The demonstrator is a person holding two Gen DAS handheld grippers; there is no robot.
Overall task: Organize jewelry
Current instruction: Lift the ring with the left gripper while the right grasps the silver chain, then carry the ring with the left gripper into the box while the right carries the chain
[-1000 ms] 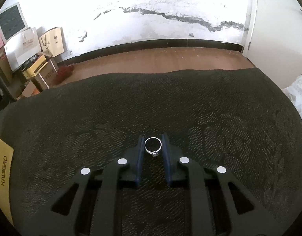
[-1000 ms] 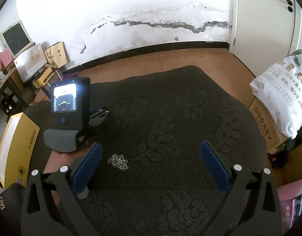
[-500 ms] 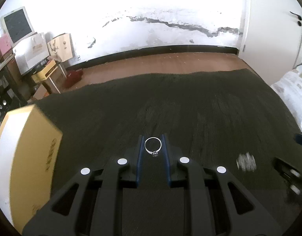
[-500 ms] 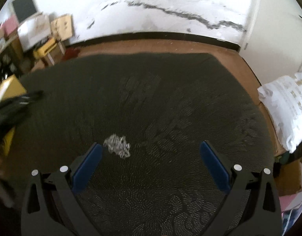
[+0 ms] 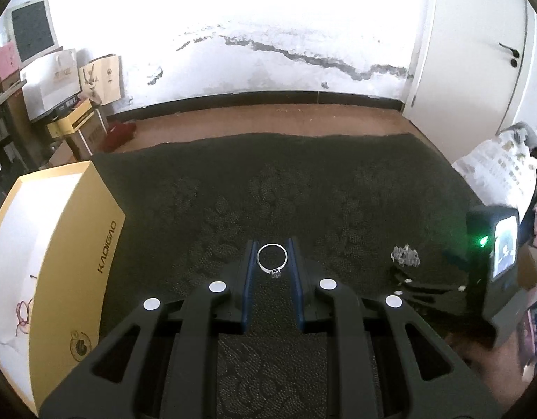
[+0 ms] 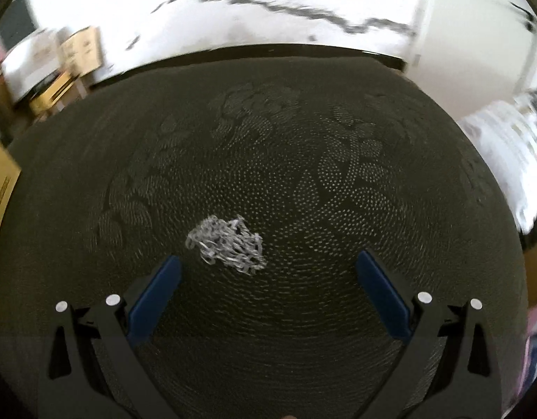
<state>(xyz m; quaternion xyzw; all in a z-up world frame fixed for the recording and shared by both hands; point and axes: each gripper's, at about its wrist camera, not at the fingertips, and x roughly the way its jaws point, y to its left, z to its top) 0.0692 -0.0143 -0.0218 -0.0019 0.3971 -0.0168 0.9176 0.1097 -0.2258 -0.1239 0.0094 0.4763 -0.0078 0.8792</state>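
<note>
The left claw (image 5: 272,258) is pinching a thin silver ring (image 5: 272,259) between its two blue-padded fingers (image 5: 249,272). The ring stands on edge, its small stone setting at 6 o'clock, toward the camera. The claw hangs over a desk covered by a dark cloth (image 5: 268,181) with a raised flower pattern.

At 9 o'clock in the left wrist view lies an open yellow box (image 5: 76,269) with a pale inside. Its side reads "KADIGAO" in dark letters running up the wall, and a round logo sits below the word. A thin red cord (image 5: 22,314) lies inside the box near its close end.

At 3 o'clock in that view a small heap of silver chain (image 5: 405,255) rests on the cloth. Just beyond it is the right claw (image 5: 422,288), dark and partly blurred, with a lit screen (image 5: 505,248) and a green light (image 5: 483,241) on its body.

In the right wrist view, the right claw (image 6: 268,272) is spread wide, its blue pads (image 6: 156,293) well apart and holding nothing. The chain (image 6: 226,244) lies on the cloth (image 6: 303,139) between the fingertips, nearer the left pad, at about 11 o'clock from the claw's middle. This view is blurred at the edges.

Far behind the desk are a white wall with a dark crack (image 5: 303,56), a white door (image 5: 478,52) at 2 o'clock, and stacked boxes (image 5: 76,118) at 10 o'clock; their print is too small to read.
</note>
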